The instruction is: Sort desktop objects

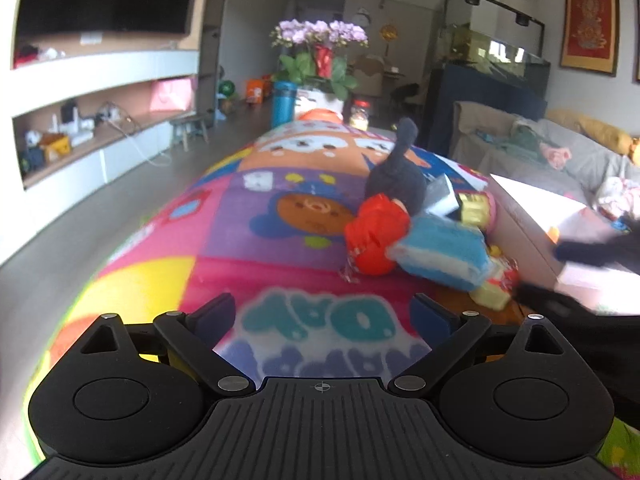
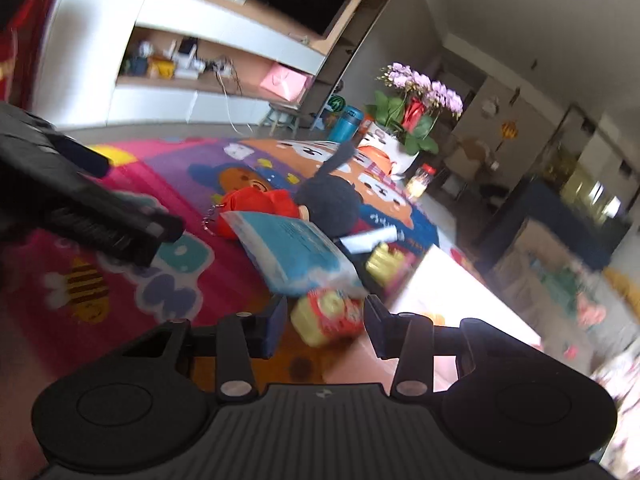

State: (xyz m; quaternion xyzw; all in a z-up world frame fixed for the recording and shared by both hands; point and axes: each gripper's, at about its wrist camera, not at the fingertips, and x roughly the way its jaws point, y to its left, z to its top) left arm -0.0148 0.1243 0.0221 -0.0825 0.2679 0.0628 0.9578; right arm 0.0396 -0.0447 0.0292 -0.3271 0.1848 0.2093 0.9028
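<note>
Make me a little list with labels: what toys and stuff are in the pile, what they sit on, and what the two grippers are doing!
surface: colourful cartoon mat
pile: black plush doll in red clothes, blue tissue pack, yellow-and-red snack packet
beside pile: white box
left gripper: open, nothing between the fingers
right gripper: fingers either side of the snack packet; picture too blurred to tell if it is gripped
far end: purple flowers in pot

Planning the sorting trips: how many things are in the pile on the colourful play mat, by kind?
Red-and-black plush doll: 1
Blue-and-white soft packet: 1
Yellow packets: 2
White-and-grey flat box: 1
Total: 5
</note>
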